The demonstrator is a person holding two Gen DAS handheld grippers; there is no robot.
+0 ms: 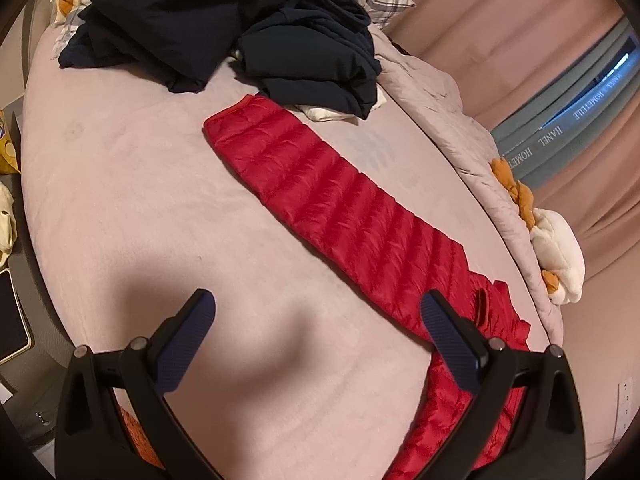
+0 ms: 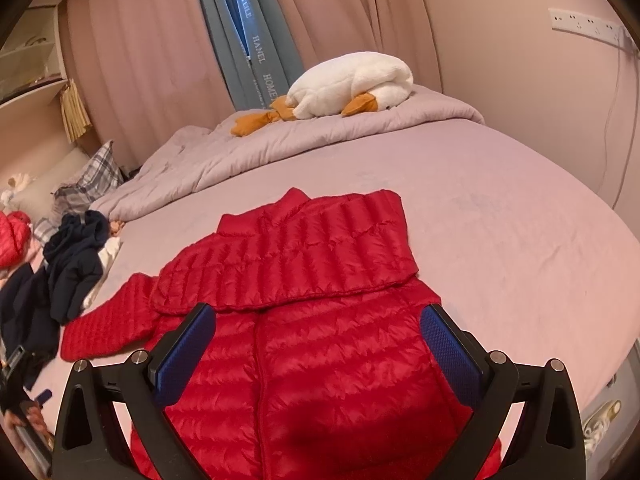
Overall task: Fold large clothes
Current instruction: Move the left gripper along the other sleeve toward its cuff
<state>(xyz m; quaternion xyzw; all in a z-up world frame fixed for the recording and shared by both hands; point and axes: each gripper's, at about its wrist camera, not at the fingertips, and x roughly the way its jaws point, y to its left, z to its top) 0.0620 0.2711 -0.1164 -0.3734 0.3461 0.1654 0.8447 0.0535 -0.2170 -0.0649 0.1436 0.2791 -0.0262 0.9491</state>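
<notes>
Right gripper (image 2: 316,344): hovering wide open over red down jacket (image 2: 320,360); one sleeve (image 2: 288,264) lying folded across ahead.
Left gripper (image 1: 318,336): gaping empty; other sleeve (image 1: 332,196) stretching ahead-right (unfolded).
Progress: probably early.

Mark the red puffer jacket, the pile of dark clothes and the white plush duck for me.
red puffer jacket (image 2: 328,360): right wrist view, on the quilted body.
dark clothes (image 1: 192,20): left wrist view, on the larger heap.
white plush duck (image 2: 352,80): right wrist view, on its white body.
</notes>
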